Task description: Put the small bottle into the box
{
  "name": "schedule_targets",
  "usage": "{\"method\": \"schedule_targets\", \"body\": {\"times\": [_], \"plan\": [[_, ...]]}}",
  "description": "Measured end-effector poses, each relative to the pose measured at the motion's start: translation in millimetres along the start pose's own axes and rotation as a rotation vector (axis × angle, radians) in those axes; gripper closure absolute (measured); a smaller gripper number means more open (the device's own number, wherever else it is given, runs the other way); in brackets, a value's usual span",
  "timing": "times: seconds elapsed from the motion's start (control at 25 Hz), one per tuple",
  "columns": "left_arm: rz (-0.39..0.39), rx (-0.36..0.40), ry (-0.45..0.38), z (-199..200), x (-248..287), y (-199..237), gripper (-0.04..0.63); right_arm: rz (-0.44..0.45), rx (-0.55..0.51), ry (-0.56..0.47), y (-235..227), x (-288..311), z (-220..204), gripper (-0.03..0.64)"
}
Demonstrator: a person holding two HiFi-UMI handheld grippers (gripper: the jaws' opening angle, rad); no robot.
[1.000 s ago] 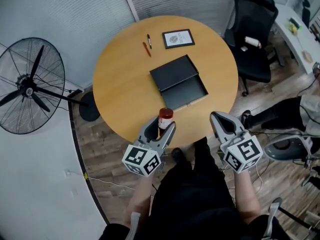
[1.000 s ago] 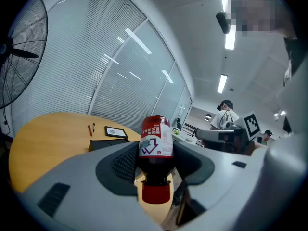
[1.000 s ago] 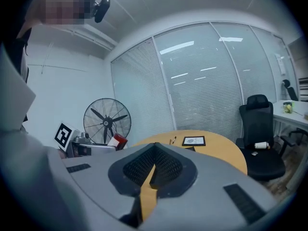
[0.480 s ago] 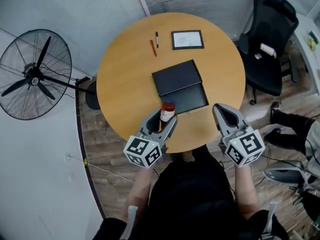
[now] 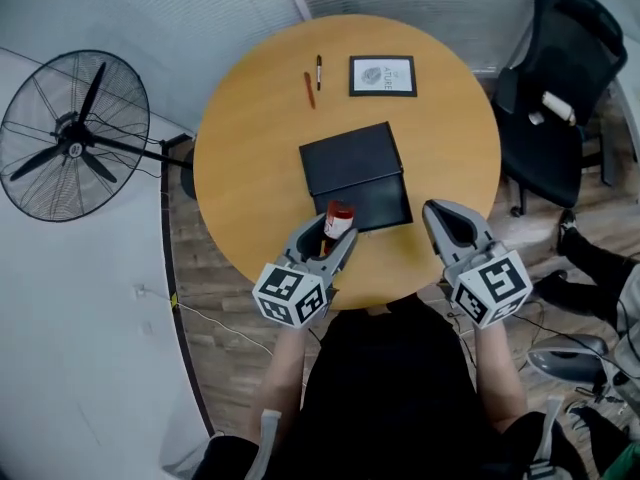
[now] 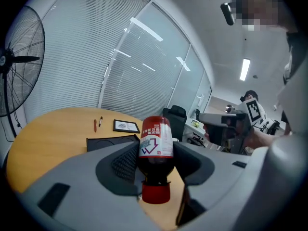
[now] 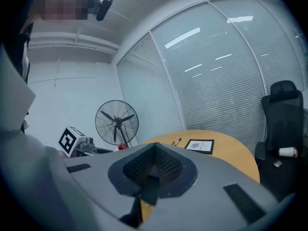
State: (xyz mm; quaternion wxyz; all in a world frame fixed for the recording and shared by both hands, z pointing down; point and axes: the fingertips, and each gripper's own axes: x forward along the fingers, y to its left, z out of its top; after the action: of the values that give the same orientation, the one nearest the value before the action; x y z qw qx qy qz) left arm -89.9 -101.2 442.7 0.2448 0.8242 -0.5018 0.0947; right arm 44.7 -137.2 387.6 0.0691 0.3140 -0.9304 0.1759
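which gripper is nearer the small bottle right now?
Left. The left gripper is shut on the small bottle, just short of the box. The right gripper sits off to its right, apart, shut and empty.

Round wooden table [image 5: 250, 168]. On it, at 11 o'clock: orange pen [image 5: 309, 89] and black pen [image 5: 319, 72], side by side, apart. At 1 o'clock: framed card [image 5: 382, 75], lying flat. Off the table: pedestal fan [image 5: 70, 138] at 9 o'clock, black office chair [image 5: 560, 88] at 2 o'clock.

Box [image 5: 350, 158] lies on the table [image 5: 250, 168]; pens [image 5: 310, 90] and frame [image 5: 382, 75] behind it (fan [image 5: 72, 138] stands left).
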Motion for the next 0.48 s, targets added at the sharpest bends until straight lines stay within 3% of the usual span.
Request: {"method": "schedule_targets", "body": {"times": [0.48], "plan": [[0.052,0.086,0.132,-24,31,10,0.383,0.082,0.024,0.059,-21,22,-19,0.607]]}}
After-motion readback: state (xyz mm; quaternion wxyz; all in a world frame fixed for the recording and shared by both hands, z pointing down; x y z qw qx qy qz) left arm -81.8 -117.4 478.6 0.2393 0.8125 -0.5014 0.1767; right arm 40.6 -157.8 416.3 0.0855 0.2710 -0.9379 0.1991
